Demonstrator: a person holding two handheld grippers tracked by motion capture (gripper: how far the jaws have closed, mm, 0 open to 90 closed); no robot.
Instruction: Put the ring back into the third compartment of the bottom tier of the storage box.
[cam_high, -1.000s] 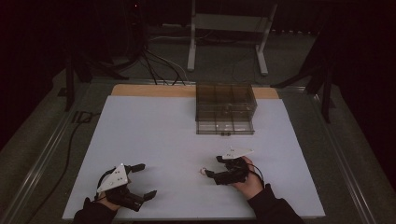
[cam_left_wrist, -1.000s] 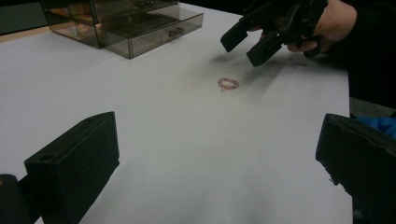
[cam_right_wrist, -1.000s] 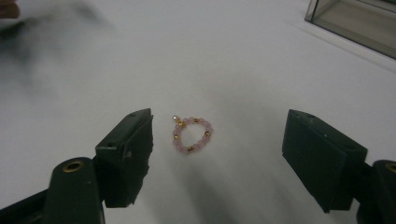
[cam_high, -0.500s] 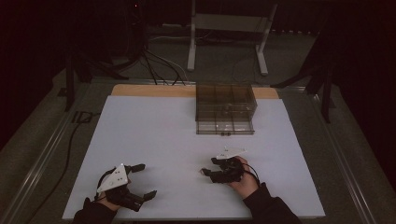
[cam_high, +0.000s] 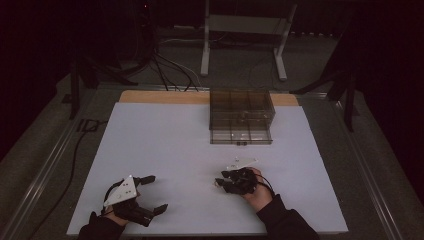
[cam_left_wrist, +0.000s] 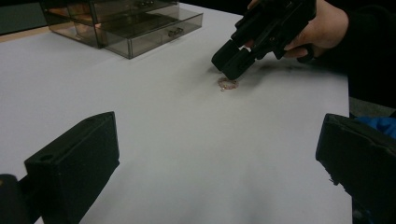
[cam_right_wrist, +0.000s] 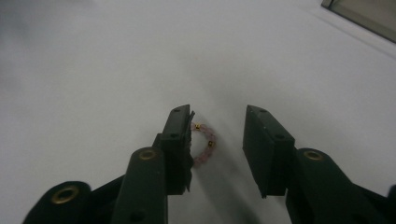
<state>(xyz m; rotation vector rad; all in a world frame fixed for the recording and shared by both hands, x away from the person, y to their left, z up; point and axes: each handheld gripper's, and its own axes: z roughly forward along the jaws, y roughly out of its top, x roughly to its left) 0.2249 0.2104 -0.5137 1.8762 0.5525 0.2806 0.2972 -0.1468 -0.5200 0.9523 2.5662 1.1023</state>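
Since the earlier frames, our right tool (cam_right_wrist: 217, 144) has been narrowing its jaws while tipping down over the small pink beaded bracelet (cam_right_wrist: 204, 144); the left tool (cam_high: 136, 198) has kept its place. We see the bracelet lying flat on the white table (cam_high: 165, 150), in the near right part, well short of the clear drawer box (cam_high: 241, 116). It sits between the right jaws, hard against the left one, with a gap to the other, so nothing is clamped yet. Our right hand (cam_high: 256, 186) is by far the nearer, angled steeply down. The left tool rests near the left edge, jaws spread wide and holding nothing.
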